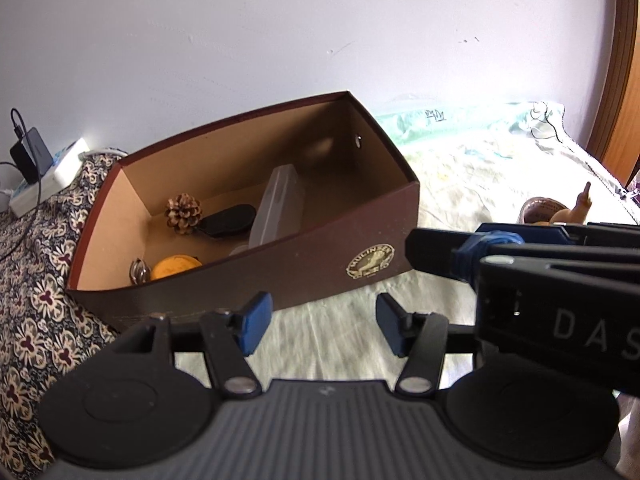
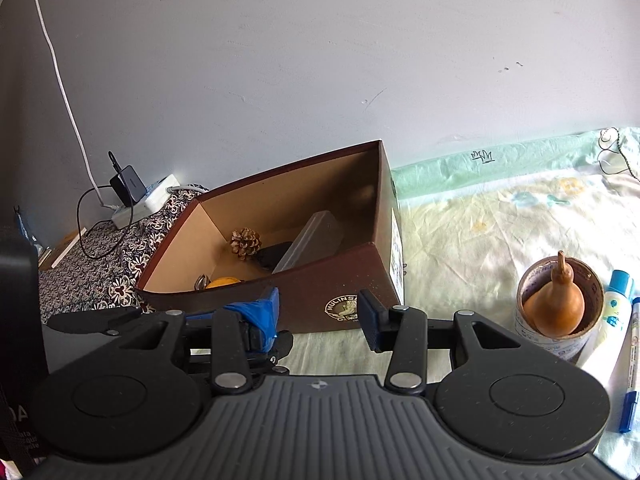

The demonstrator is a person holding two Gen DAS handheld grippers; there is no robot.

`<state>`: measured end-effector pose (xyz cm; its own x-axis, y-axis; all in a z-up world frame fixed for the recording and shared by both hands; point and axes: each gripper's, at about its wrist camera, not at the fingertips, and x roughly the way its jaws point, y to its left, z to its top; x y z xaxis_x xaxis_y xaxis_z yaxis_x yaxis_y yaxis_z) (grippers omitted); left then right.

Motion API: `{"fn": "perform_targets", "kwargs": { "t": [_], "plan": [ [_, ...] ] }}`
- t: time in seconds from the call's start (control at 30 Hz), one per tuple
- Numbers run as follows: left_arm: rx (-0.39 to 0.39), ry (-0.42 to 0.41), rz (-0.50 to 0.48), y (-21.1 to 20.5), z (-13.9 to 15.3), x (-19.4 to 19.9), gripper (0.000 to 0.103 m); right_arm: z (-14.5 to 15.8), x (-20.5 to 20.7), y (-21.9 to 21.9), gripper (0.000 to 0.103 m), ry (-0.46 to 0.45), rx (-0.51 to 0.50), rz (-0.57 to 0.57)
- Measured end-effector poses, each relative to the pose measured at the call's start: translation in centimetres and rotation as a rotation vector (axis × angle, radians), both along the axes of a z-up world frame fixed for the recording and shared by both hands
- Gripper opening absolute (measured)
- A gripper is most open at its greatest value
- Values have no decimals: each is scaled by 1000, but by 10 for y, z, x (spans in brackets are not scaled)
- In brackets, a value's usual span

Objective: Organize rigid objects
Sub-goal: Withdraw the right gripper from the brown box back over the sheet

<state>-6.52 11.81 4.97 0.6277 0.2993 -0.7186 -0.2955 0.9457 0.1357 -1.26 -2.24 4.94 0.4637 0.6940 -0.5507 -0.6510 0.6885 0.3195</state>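
Both grippers sit in front of the brown box (image 1: 320,248) on the bed, left gripper (image 1: 318,322) and right gripper (image 2: 318,316) open, nothing in either. Pinecone (image 1: 183,213), clear case (image 1: 276,208) and orange ball (image 1: 174,267) are inside the box; a gourd (image 2: 556,304) stands in a tape roll (image 2: 524,320) off to the right.

Bright daylight from the right; glare washing out the pale sheet (image 1: 472,168) and wall (image 1: 320,32) in the left wrist view; deep shadow inside the brown box (image 2: 352,276); heavy fisheye bending and dark corners; slight motion blur on the near cloth.
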Motion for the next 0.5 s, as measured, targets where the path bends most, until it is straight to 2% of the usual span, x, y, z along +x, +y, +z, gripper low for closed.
{"fn": "perform_targets", "kwargs": {
  "t": [0.5],
  "plan": [
    [-25, 57, -120, -37, -27, 7, 58, -22, -4, -39, 27, 41, -32, -72]
  ]
}}
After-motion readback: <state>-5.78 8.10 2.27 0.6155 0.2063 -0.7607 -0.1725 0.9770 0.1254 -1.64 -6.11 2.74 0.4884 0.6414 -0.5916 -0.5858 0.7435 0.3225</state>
